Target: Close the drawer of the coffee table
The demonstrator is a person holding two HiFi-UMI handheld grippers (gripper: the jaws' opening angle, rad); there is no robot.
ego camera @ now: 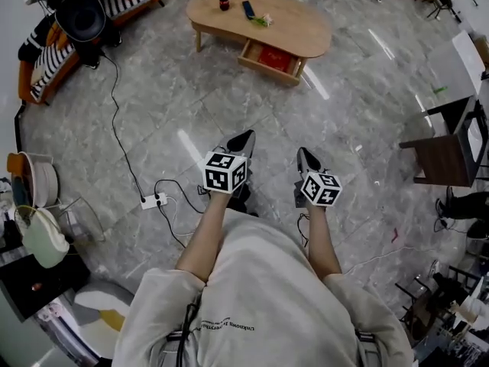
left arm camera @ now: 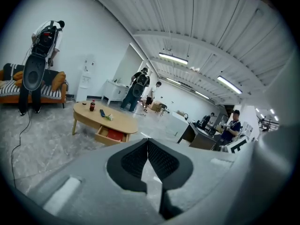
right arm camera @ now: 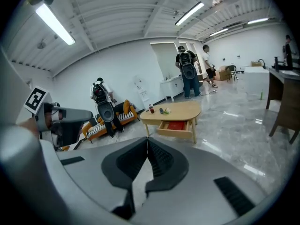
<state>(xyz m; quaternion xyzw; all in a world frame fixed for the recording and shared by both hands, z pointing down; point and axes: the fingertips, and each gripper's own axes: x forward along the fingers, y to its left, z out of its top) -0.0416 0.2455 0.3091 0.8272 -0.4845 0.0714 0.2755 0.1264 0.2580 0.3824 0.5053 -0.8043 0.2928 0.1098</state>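
Pale wood is catching the eye at the far end of the grey marble floor (ego camera: 191, 113): the counter (ego camera: 302, 29) is standing well apart from both grippers, and its drawer (ego camera: 267, 69) is hanging open on the near side, with something red (ego camera: 276, 56) lying inside. A bottle (ego camera: 224, 1) is standing upright on the counter's top, and a dark flat item (ego camera: 248, 9) is lying near it. Down at the person's end, the left gripper (ego camera: 246, 136) and the right gripper (ego camera: 304, 154) are pointing side by side toward the counter, neither one touching anything. In the left gripper view, the fingers (left arm camera: 136, 159) are clenching tip to tip with nothing between them, and the open drawer is showing beyond them, up and to the left. The right gripper view is telling the same story: its fingers (right arm camera: 161, 161) are pressing together, empty, with the drawer sitting straight ahead above the tips. A striped sofa (ego camera: 53, 56) is sitting off to the left, and a white power strip (ego camera: 154, 200) is lying on the floor just left of the left gripper.
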